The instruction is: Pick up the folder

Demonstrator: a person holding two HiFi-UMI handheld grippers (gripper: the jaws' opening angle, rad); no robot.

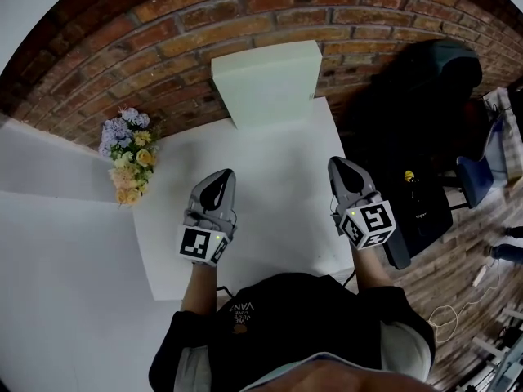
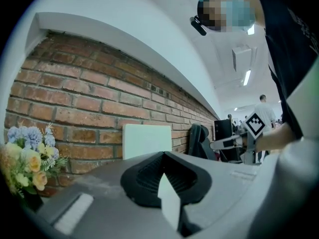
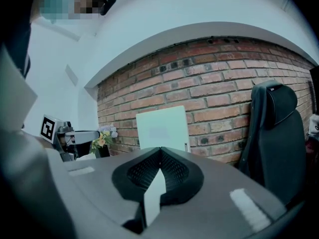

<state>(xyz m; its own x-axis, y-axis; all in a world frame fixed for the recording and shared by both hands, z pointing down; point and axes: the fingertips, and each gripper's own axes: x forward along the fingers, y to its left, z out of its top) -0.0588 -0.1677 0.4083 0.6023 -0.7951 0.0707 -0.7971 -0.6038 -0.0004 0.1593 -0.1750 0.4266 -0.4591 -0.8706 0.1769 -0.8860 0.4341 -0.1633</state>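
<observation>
So one folder (image 1: 265,84), pale green, stands upright at the far edge of the white table (image 1: 278,162), leaning on the brick wall (image 1: 245,15) right behind it. One table, matte white top. Room: curved brick wall, white surface left of the folder, wood floor (image 1: 466,243) to the folder's right. One bunch of flowers (image 1: 127,153) left of the folder, just beside the table's left edge. One black office chair (image 1: 429,80) right of the folder, near the wall. Two grippers, both on the near side of the folder and well apart from it, over the table and pointing toward it: left gripper (image 1: 219,175) nearer-left, right gripper (image 1: 339,164) nearer-right. Fingers of both clenched together, nothing between them, touching neither folder nor table
</observation>
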